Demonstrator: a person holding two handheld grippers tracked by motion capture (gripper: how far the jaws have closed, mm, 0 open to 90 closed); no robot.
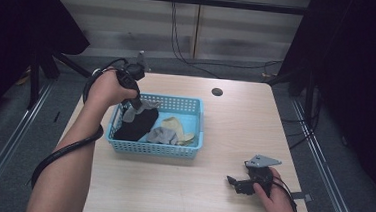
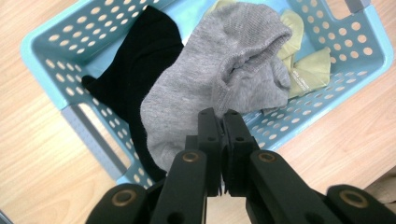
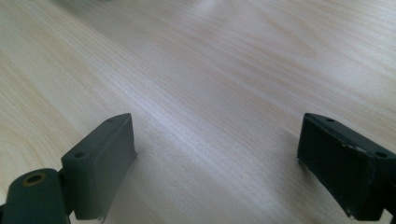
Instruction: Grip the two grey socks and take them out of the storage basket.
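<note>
**newbie:** Sock-handling question: left gripper (image 2: 223, 116) is pinched shut on a grey sock (image 2: 219, 70) dangling over the blue basket (image 2: 44, 51). Good grip?

**vet:** Probably. It looks light, floppy and not fragile, so a pinch at the edge should hold. Right gripper (image 3: 217, 154) sits wide open over the table (image 3: 210, 70), holding nothing.

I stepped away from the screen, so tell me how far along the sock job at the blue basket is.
Nothing looks finished: no sock lies on the table outside the blue basket. In hand: the left gripper is shut on a grey sock, hanging above the basket. Left inside: a black sock, another grey sock and yellowish ones. The right gripper rests open on the table.
</note>
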